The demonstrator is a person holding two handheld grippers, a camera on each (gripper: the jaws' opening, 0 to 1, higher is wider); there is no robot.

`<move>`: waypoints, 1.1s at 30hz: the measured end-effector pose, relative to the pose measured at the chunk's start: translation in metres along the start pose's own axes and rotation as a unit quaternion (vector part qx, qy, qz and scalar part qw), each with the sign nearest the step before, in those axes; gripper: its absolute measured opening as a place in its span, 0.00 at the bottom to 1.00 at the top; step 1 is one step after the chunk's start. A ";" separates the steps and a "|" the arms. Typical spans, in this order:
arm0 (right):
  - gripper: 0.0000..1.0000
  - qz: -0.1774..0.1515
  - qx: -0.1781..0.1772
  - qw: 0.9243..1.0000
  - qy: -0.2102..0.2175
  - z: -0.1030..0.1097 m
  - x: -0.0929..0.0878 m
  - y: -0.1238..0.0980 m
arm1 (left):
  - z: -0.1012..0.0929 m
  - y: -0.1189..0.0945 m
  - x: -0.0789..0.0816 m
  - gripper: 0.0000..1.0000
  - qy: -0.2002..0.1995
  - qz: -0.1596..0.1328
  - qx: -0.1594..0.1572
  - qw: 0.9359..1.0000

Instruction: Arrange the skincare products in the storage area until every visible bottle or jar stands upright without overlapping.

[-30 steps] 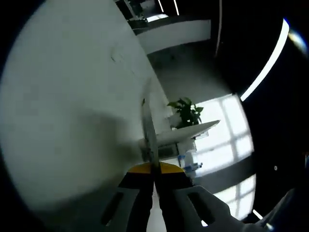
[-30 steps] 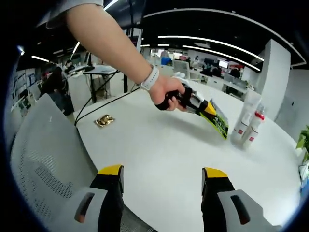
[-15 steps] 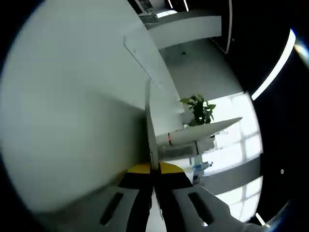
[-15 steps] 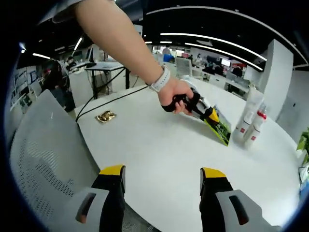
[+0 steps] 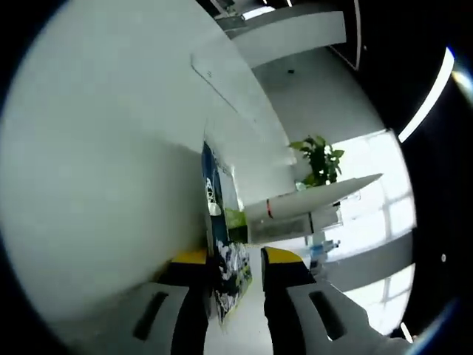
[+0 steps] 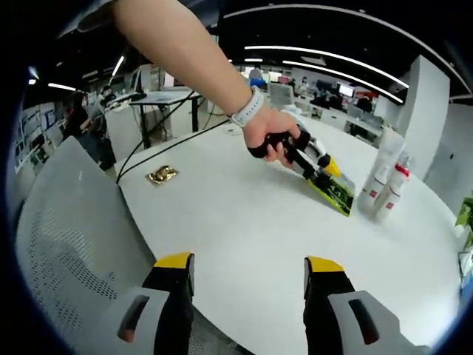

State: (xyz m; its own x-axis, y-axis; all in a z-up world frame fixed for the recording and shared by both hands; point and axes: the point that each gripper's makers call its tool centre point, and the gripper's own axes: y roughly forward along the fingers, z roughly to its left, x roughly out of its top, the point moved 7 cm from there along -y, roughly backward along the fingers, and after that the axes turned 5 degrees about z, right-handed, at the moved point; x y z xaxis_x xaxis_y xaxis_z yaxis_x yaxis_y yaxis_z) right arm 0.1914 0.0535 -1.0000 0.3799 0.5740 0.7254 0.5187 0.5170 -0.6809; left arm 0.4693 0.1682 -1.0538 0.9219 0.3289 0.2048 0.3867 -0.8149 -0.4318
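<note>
Change: half a second ago the left gripper's jaws were pressed together on the thin edge of the sachet; now they stand a little apart and the printed face of the sachet shows between them. In the right gripper view the person's hand has carried that gripper closer to the bottles.
Left gripper point(image 5: 238, 255): in the left gripper view its yellow-tipped jaws are a little spread, with the green sachet point(image 5: 225, 244) between them. I cannot tell whether the pads touch it.
Left gripper, other view point(image 6: 331, 171): it is held by a hand point(image 6: 270, 133) over the far part of the white tabletop point(image 6: 244, 237), and the sachet point(image 6: 334, 194) lies low at its tip, near the far right edge.
Bottles: two white bottles with red marks point(image 6: 380, 188) stand upright just beside the sachet, close to the far right edge. In the left gripper view a white bottle point(image 5: 295, 214) is beyond the sachet.
Right gripper point(image 6: 248, 275): its jaws are wide apart with nothing between them, over the near edge of the tabletop.
Other things: a small gold wrapper point(image 6: 161, 175) lies near the left edge, beside a black cable point(image 6: 159, 151). A grey mesh chair point(image 6: 66, 244) stands at the near left side.
</note>
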 end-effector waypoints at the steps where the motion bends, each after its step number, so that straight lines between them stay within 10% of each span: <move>1: 0.56 0.001 0.000 1.000 -0.001 0.000 0.000 0.000 | -0.002 0.000 -0.001 0.26 -0.001 0.002 0.000 1.000; 33: 0.51 0.020 -0.005 1.000 -0.011 -0.002 -0.005 0.001 | -0.027 0.001 0.001 0.57 0.140 0.025 0.151 0.978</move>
State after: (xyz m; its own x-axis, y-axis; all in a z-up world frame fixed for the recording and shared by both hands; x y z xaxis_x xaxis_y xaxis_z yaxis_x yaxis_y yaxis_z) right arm 0.1914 0.0496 -1.0045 0.3833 0.6074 0.6957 0.5108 0.4882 -0.7077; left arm 0.4700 0.1550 -1.0305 0.9132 0.1137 0.3914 0.3699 -0.6346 -0.6786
